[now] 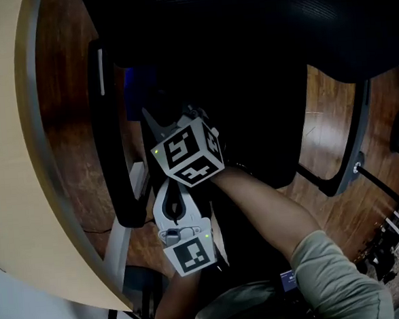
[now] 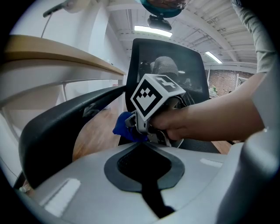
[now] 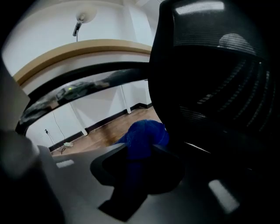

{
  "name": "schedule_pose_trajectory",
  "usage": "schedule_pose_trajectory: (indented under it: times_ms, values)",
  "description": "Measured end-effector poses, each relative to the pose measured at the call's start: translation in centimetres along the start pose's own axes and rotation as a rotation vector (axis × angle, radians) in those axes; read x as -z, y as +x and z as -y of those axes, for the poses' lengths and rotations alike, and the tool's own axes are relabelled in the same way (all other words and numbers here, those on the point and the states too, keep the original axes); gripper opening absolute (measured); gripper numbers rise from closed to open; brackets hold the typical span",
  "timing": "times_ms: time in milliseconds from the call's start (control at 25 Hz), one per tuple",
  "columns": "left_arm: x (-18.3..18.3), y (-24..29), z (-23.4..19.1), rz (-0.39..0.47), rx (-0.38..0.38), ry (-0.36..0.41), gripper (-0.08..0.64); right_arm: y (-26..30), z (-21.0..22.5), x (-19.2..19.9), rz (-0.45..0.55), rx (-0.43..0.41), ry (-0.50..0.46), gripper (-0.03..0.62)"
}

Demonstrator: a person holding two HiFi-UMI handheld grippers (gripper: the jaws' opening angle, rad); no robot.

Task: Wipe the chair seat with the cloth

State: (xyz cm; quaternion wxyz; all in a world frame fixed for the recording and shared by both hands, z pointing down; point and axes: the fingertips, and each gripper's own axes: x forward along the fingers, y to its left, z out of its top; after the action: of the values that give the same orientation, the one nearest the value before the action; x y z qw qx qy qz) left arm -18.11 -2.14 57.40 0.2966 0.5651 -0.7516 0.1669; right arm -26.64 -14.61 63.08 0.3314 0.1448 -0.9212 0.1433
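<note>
Wooden floor [image 1: 68, 130], dark chair. Blue cloth [image 3: 144, 138] is clamped in the part-open right gripper [image 3: 140, 153], near over the chair seat [image 1: 265, 130]. Left gripper [image 2: 144, 164] carries nothing, its gap unreadable. Wiping is judged not yet begun: the cloth must be pressed down and swept.

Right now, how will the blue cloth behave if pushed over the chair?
Probably floppy: the blue cloth bulges in soft folds from the jaws of the right gripper. Likely light, a small wad held by one pinch. It may crumple rather than slide.
</note>
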Motion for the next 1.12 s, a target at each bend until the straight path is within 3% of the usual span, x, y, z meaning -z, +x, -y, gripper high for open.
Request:
schedule_pose_trajectory:
  times_ms: [200, 440, 880, 1120]
  values:
    - [0.2, 1.3, 0.0, -0.020, 0.013, 0.012, 0.005, 1.9, 1.6, 0.8, -0.023, 0.019, 0.024, 0.101]
    - [-0.9, 2.1, 2.0, -0.034, 0.060, 0.058, 0.005, -1.0, 6.3, 1.7, -0.040, 0.098, 0.074, 0.101]
    - [-3.3, 3.5, 9.9, -0.038, 0.179, 0.139, 0.005, -11.8, 16.6, 7.5, -0.089, 0.311, 0.238, 0.101]
    - [-3.5, 4.2, 15.1, -0.016, 0.283, 0.174, 0.005, -18.9, 22.4, 12.6, -0.107, 0.498, 0.367, 0.101]
